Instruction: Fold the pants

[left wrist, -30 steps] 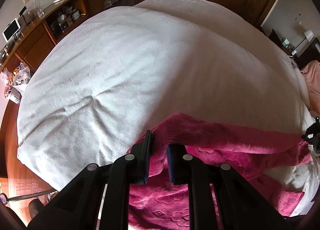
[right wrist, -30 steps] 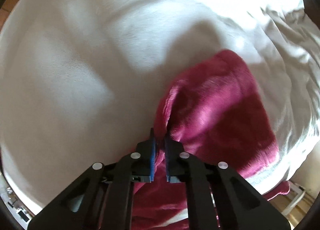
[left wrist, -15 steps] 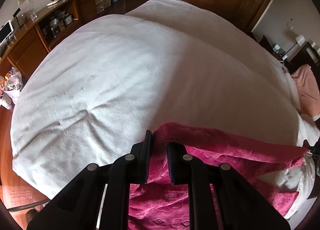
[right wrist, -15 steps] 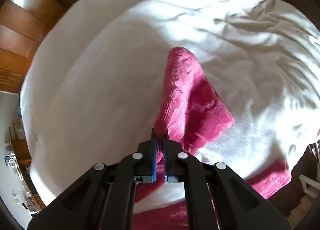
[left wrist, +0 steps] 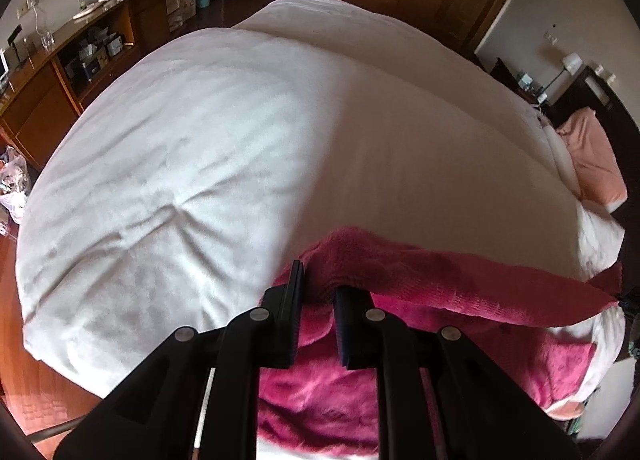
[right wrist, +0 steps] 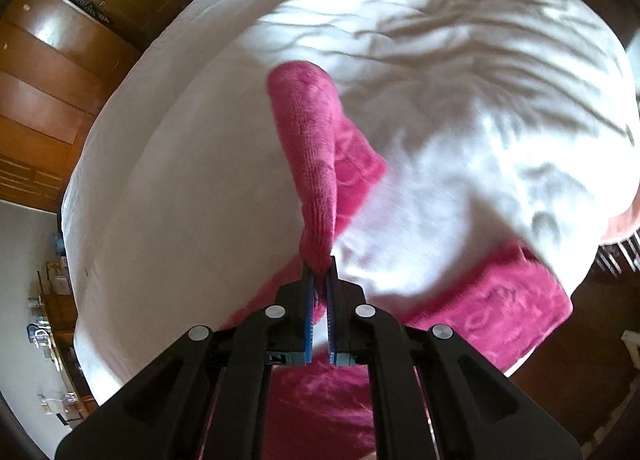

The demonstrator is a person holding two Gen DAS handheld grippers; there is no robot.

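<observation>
Left wrist view: left gripper [left wrist: 318, 294] with jaws pressed onto a fold of the pink fleece pants [left wrist: 460, 280], which stretch as a raised ridge rightward over the near edge of the white bed [left wrist: 240, 140]. Wooden sideboard [left wrist: 60, 72] at left, peach pillow [left wrist: 596, 158] at right.

Right wrist view: right gripper [right wrist: 319, 284] pinching a narrow end of the pants [right wrist: 316, 148], lifted off the bed [right wrist: 460, 80]; another part hangs over the bed's edge. Wardrobe [right wrist: 52, 72] at left.
</observation>
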